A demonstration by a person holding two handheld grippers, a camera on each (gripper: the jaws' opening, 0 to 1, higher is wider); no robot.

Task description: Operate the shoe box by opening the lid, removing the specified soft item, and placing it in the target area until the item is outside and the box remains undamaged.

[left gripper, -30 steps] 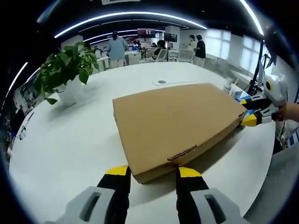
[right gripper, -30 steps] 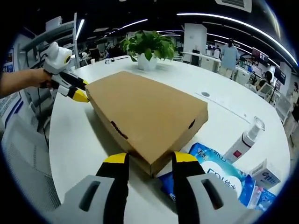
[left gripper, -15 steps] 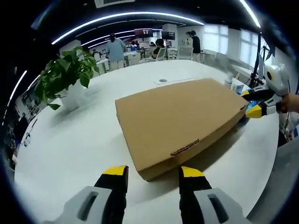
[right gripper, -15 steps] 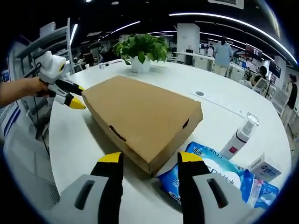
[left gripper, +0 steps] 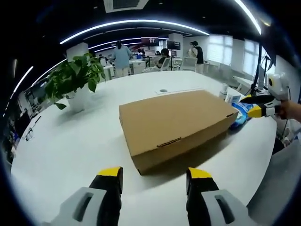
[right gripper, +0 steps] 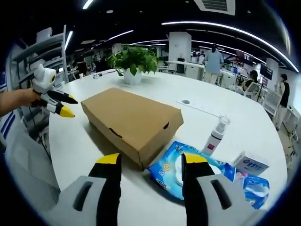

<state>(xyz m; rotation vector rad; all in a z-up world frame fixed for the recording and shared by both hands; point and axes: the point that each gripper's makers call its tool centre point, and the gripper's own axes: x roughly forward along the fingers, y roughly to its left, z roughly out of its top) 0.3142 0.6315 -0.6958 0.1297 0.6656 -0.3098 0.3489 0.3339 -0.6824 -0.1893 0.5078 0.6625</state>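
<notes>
A closed brown cardboard shoe box (left gripper: 176,125) (right gripper: 131,121) lies flat on the round white table (left gripper: 66,146). My left gripper (left gripper: 153,173) stands open a short way in front of one short end, nothing between its yellow-tipped jaws. My right gripper (right gripper: 148,160) is open too, a little back from the opposite corner of the box. Each gripper appears in the other's view, held by a hand: the right gripper (left gripper: 256,106) at the far right, the left gripper (right gripper: 56,104) at the far left, both apart from the box.
A blue wipes pack (right gripper: 181,168) lies beside the box, with a spray bottle (right gripper: 215,136) and a small white carton (right gripper: 250,165) past it. A potted plant (left gripper: 75,82) stands at the table's far side. People stand at desks in the background.
Both grippers have drawn back from the box, which now looks smaller and stands clear of the jaws. The box itself has stayed shut and in place.
</notes>
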